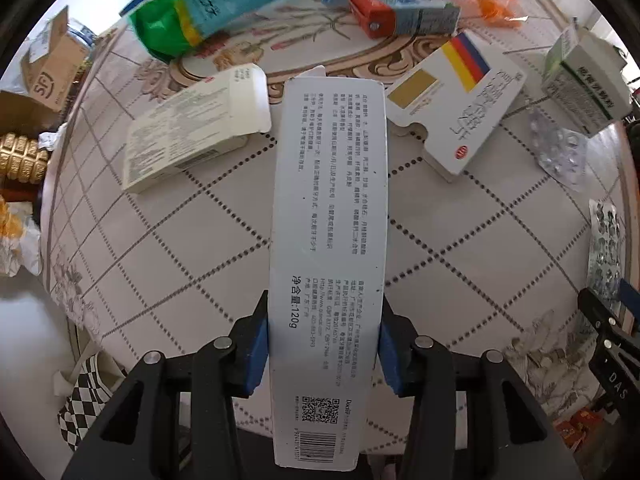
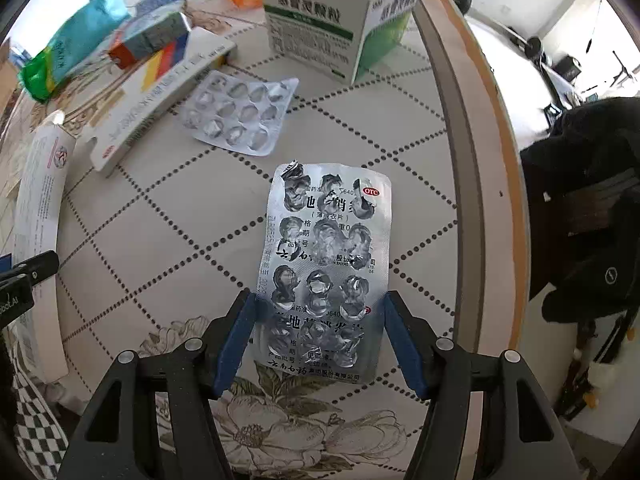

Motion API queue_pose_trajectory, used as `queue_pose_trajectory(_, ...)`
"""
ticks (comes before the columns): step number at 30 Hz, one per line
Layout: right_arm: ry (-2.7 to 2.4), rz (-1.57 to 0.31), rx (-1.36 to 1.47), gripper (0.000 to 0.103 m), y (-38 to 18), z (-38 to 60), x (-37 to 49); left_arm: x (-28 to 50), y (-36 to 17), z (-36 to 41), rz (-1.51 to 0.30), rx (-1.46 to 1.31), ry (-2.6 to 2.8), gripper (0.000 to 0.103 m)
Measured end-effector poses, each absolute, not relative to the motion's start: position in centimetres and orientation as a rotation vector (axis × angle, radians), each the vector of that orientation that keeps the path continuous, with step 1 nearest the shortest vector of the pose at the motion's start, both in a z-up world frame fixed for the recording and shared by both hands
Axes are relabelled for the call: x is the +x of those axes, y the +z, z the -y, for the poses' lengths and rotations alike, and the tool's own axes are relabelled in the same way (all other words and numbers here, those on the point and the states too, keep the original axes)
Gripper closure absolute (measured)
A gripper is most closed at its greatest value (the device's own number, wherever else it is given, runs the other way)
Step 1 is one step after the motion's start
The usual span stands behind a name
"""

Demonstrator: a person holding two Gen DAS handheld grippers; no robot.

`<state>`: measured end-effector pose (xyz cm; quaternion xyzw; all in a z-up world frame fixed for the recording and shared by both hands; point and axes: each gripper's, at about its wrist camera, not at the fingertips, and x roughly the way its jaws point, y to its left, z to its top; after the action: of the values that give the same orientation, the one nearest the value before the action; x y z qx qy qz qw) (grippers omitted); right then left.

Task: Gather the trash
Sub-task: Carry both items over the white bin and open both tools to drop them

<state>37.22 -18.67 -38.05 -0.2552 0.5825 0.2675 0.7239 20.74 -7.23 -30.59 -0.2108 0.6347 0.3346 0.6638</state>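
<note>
Level, both grippers grip: toothpaste box, blister sheet.

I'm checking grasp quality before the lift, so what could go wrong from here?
1. The left tongs clamp the long toothpaste box near one end; most of it juts forward, so it may pivot, slip, or sweep the white medicine box.
2. The right tongs bracket the emptied blister pack, which looks flat on the tablecloth; this thin foil could buckle or slide out rather than lift.
</note>
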Motion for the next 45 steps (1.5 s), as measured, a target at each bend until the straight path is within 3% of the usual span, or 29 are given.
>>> queue_pose_trajectory(5, 0.641, -1.209, -0.591, 0.036, -35.3, 19.1, 34.0, 18.1, -27.9, 10.4, -1.379, -0.505, 0.755, 0.06)
queue_pose_trajectory(13, 0.773, -1.232, -0.629, 0.036, -31.9, 20.2, 25.9, 9.2, -28.3, 11.5, -1.306, -0.577, 0.742, 0.06)
queue_pose_trajectory(21, 0.878, -1.269, -0.776, 0.036, -34.3, 22.1, 14.2, -3.4, -32.1, 12.0, -1.305, -0.744, 0.818, 0.06)
queue_pose_trajectory(27, 0.912, -1.378, -0.867, 0.036, -40.4, 23.2, 7.6, -9.4, -38.1, 14.2, -1.368, -0.866, 0.839, 0.06)
queue_pose_trajectory(33, 0.888, -1.445, -0.948, 0.036, -49.7, 23.9, 5.0, -11.3, -47.9, 14.8, -1.409, -1.006, 0.784, 0.06)
queue_pose_trajectory(45, 0.811, -1.473, -1.057, 0.036, -70.1, 25.1, 10.4, -4.3, -68.4, 13.8, -1.445, -1.198, 0.586, 0.06)
